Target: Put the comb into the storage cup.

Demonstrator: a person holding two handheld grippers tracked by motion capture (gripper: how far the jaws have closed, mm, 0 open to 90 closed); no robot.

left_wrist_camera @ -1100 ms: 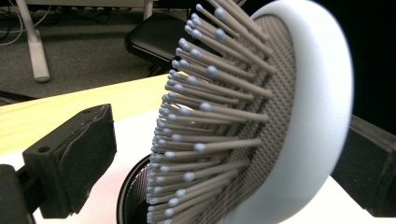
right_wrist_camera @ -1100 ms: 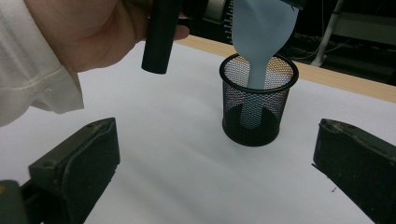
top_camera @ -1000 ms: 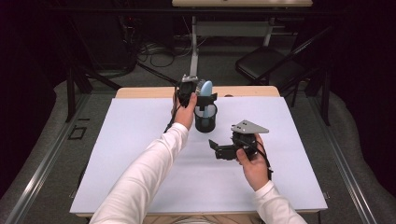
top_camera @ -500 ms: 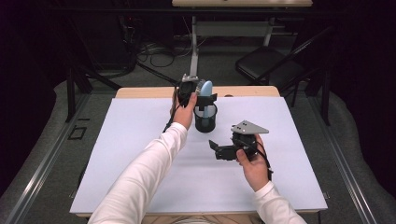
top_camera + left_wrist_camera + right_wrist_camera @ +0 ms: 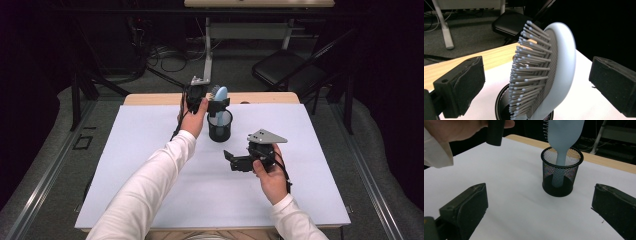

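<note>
Nothing is shifting: left gripper [image 5: 534, 82] is staying wide open around the hairbrush [image 5: 544, 70] standing in the mesh cup [image 5: 220, 125] at centre frame, right gripper [image 5: 536, 212] idling open, empty.

White long sleeves on both arms, black left gripper [image 5: 214, 104] with foam-padded jaws, black right gripper [image 5: 231, 161] topped by a grey three-cornered plate, thin black cables trailing.
</note>
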